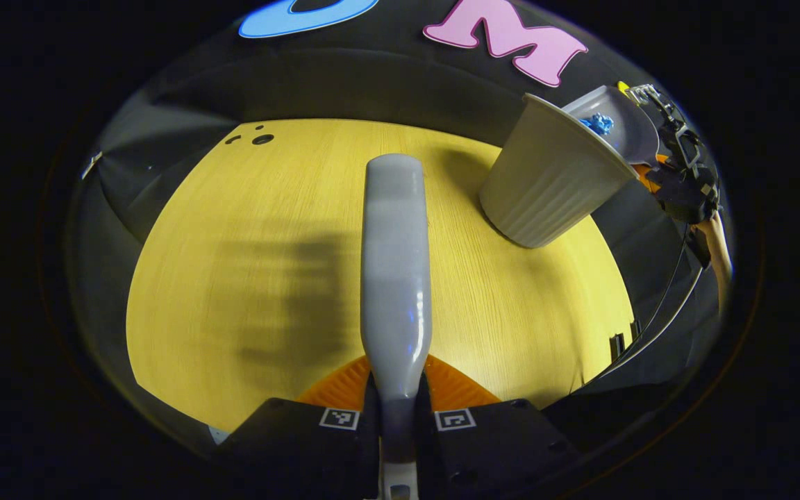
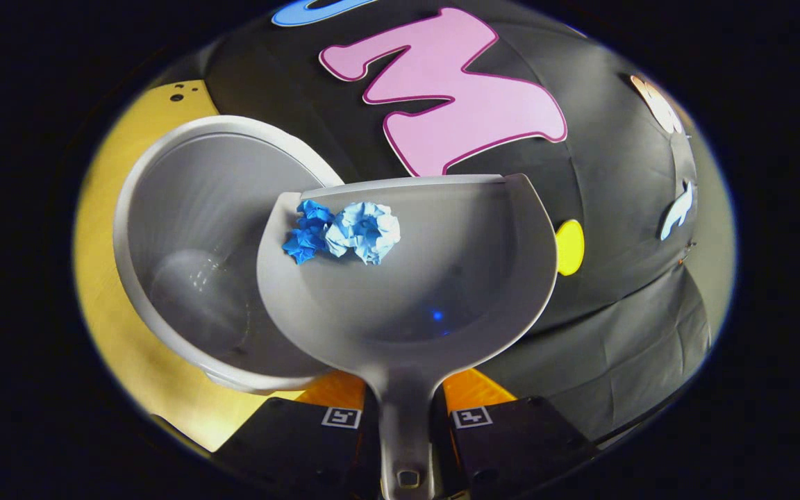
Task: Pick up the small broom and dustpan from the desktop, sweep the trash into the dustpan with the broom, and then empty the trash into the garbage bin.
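The work stood at its last step, the emptying. In the right gripper view the right tongs (image 2: 405, 417) were clamped on the handle of the dustpan (image 2: 442, 292), one finger on each side, and the pan was held up with its front lip reaching over the rim of the garbage bin (image 2: 185, 208). Two crumpled bits of paper trash (image 2: 344, 232), one dark blue and one pale, lay together near that lip, still inside the pan, so none of it had dropped yet. The bin stood on the yellow counter (image 1: 247, 278) toward its far right side, just before the booth wall, and in the left gripper view the pan showed at its mouth with the blue scrap in it. There the left tongs (image 1: 398, 410) were closed on the handle of the small broom (image 1: 396, 264), which pointed forward above the bare counter, well apart from the bin. The next move, as I judged it, called for tipping the pan steeper toward the bin while keeping its lip inside the rim, so the paper would slide in, not over the side.
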### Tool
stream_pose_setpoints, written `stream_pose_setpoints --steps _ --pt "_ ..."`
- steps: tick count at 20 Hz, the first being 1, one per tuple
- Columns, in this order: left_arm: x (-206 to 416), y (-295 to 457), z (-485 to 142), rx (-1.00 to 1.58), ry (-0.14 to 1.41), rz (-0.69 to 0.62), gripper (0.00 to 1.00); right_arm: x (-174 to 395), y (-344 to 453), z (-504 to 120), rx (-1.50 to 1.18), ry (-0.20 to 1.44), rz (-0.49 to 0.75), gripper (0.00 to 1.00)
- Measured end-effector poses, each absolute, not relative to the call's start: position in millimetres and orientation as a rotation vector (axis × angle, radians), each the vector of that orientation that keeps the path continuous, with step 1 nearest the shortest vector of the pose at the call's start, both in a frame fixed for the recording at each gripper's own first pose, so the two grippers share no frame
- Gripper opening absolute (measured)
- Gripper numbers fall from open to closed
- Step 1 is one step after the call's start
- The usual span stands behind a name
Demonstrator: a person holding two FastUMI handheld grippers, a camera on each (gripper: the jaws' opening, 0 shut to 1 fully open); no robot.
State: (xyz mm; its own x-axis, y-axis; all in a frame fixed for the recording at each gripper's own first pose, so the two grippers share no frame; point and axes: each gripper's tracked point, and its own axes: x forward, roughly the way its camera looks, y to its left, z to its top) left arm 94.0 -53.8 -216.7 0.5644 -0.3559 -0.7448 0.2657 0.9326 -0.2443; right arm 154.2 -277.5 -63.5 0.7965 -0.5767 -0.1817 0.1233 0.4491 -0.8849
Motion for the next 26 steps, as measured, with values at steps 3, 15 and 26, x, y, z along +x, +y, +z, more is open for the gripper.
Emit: stream_pose_setpoints --steps 3,15,26 --pt "79 -55 -222 -0.105 0.917 -0.374 0.25 154 -274 -60 -1.105 0.469 -0.483 0.33" --pt "77 -53 -226 -0.087 0.916 -0.384 0.25 153 -269 -54 -1.240 0.433 -0.489 0.33" --pt "75 -32 -220 -0.122 0.871 -0.340 0.25 142 -268 -37 -0.816 0.505 -0.465 0.33"
